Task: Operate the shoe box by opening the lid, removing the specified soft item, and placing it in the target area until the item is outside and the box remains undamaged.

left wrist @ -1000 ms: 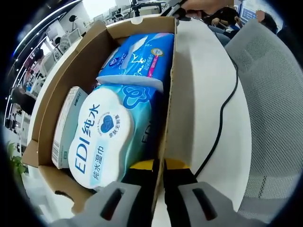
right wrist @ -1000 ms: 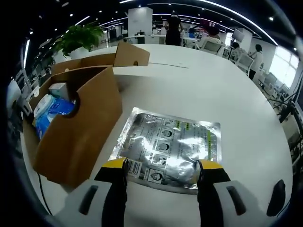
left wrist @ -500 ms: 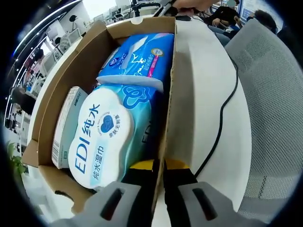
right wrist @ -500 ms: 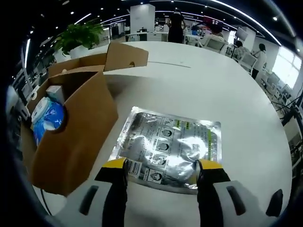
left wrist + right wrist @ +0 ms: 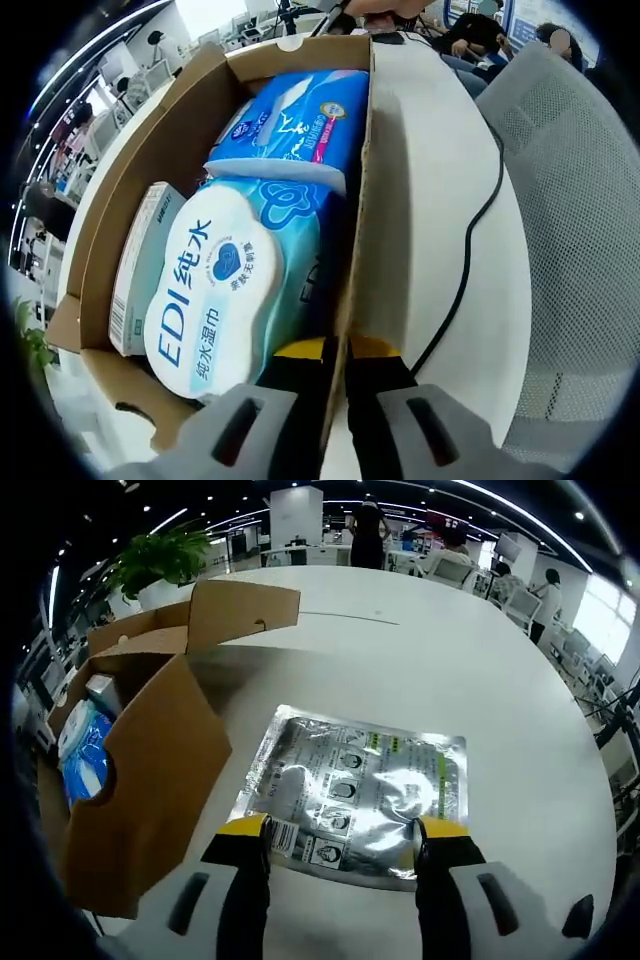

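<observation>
The open cardboard shoe box (image 5: 150,140) holds a white-and-blue wet wipes pack (image 5: 230,290), a blue soft pack (image 5: 295,125) behind it and a small white carton (image 5: 140,265). My left gripper (image 5: 338,352) is shut on the box's right side wall, one jaw inside and one outside. In the right gripper view the same box (image 5: 150,770) stands at the left with its flap (image 5: 240,610) up. A flat silver foil pouch (image 5: 360,790) lies on the white table (image 5: 420,650) beside it. My right gripper (image 5: 342,832) is open, with the pouch's near edge between its jaws.
A black cable (image 5: 470,250) runs over the table beside the box. A grey mesh chair (image 5: 570,200) stands just past the table edge. A potted plant (image 5: 165,560) sits at the table's far side, with people and desks beyond.
In the right gripper view the box has turned and shifted left, its flap showing more. The pouch and right gripper stay put. The left gripper keeps its hold.
</observation>
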Tool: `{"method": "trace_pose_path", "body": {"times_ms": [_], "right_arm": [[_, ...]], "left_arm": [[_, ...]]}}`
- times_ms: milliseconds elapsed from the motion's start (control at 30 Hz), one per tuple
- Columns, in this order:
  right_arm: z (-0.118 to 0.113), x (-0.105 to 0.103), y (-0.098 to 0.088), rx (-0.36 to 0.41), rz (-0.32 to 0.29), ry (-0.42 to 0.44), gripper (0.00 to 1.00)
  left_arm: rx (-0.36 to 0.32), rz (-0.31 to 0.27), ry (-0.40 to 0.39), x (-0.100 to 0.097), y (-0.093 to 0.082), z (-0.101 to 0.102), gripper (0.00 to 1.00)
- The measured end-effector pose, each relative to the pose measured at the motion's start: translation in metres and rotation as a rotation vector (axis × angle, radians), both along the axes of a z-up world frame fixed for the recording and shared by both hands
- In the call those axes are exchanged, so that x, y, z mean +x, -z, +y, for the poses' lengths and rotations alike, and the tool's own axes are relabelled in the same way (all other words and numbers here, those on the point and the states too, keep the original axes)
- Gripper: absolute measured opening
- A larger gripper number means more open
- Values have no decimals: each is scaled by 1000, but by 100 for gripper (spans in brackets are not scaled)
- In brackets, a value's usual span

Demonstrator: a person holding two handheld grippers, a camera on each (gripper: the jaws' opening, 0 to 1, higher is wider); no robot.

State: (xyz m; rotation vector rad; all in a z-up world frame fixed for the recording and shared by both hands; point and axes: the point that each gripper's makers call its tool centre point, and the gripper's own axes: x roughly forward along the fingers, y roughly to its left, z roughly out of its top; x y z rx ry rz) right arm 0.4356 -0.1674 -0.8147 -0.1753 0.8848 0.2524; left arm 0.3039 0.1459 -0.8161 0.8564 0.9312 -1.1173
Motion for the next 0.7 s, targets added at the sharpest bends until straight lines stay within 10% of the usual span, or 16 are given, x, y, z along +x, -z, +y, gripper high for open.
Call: {"method": "trace_pose_path", "body": {"times_ms": [700], "right_arm": [[-1, 16, 1, -8, 33, -13, 56]], "left_arm": [[0, 0, 1, 1, 0, -1, 4]]}}
